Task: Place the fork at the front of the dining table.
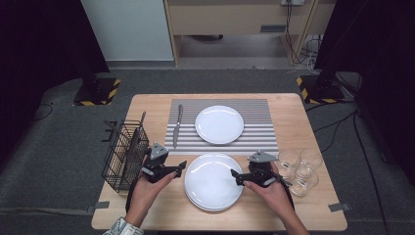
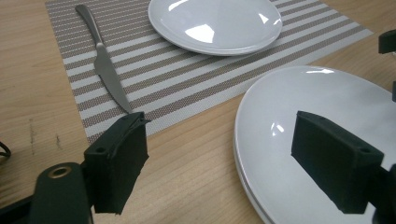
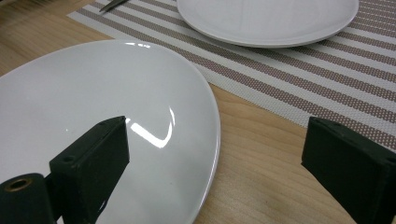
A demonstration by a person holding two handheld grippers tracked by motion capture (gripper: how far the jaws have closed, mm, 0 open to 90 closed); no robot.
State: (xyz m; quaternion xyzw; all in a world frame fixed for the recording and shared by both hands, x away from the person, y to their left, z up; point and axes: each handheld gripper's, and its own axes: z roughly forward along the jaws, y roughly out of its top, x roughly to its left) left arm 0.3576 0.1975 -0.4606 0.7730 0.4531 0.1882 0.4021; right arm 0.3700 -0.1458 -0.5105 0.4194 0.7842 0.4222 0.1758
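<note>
Nearest the person, a stack of white plates (image 1: 213, 181) sat on the wooden tabletop (image 1: 303, 215), flanked by both hands. The left tongs (image 1: 183, 165) stood wide apart with nothing between the jaws, one jaw over bare wood and the other over the stack's left rim. The right tongs (image 1: 233, 174) were likewise spread and empty, straddling the stack's right rim. To the left stood a black wire basket (image 1: 124, 152); to the right, clear glasses (image 1: 300, 170) were clustered near the tabletop's edge. Farther off lay a striped placemat (image 1: 262, 129), bearing a single white plate (image 1: 219, 124) and, just beside that plate on its left, a knife (image 1: 177, 124).
</note>
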